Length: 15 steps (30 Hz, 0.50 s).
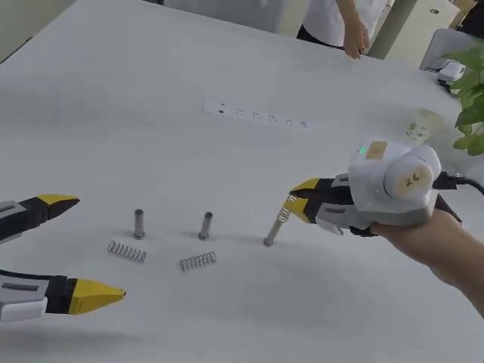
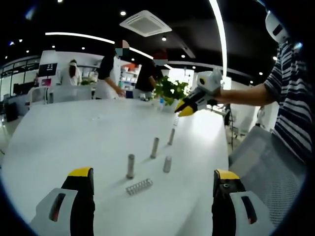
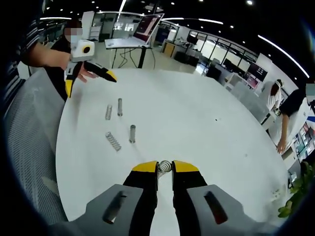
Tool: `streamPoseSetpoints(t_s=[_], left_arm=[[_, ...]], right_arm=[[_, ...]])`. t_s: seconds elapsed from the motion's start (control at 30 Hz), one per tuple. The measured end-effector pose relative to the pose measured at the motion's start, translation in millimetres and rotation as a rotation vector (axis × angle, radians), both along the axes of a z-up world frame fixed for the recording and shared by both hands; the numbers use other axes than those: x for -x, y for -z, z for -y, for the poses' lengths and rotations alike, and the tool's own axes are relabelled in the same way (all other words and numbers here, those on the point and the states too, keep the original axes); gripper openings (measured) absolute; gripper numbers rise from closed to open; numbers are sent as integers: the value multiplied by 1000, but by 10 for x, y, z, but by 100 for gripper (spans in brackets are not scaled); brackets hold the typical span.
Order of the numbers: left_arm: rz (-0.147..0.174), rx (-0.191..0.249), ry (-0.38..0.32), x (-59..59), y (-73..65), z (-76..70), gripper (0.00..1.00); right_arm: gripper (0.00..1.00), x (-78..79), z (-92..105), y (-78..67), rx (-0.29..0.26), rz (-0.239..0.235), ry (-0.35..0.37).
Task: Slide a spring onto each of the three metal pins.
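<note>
Three pins: stood in a row on the desk (image 1: 227, 60); the left pin (image 1: 139, 224) and middle pin (image 1: 206, 225) are upright, the right pin (image 1: 271, 234) is tilted, its top leaned toward the right hand-held gripper (image 1: 297, 198).
Right hand-held gripper: jaws are closed to a narrow gap, and a held spring (image 1: 285, 211) is pinched between the yellow tips.
Held spring: positioned at the upper end of the right pin; whether it is threaded over the pin cannot be told.
Left spring (image 1: 126, 252): laid flat on the desk just in front of the left pin, apart from it.
Middle spring (image 1: 198, 261): laid flat on the desk just in front of the middle pin, apart from it.
Left hand-held gripper (image 1: 97, 246): jaws are spread wide and nothing is held; it is placed left of the pins, well apart from them.
Background: a power strip (image 1: 257, 116) is laid farther back on the desk; a person (image 1: 336, 23) is seen at the far edge.
</note>
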State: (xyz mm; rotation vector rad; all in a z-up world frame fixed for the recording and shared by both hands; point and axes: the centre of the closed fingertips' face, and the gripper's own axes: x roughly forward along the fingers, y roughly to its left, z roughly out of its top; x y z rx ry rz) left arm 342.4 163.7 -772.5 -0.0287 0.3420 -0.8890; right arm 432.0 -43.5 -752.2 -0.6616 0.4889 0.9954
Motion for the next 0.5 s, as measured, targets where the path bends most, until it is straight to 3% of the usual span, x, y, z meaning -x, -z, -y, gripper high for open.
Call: streamPoseSetpoints(t_s=[0.5], left_arm=[[-11, -1, -8, 34, 28, -5, 98]], right_arm=[[8, 9, -2, 157, 40, -4, -14]])
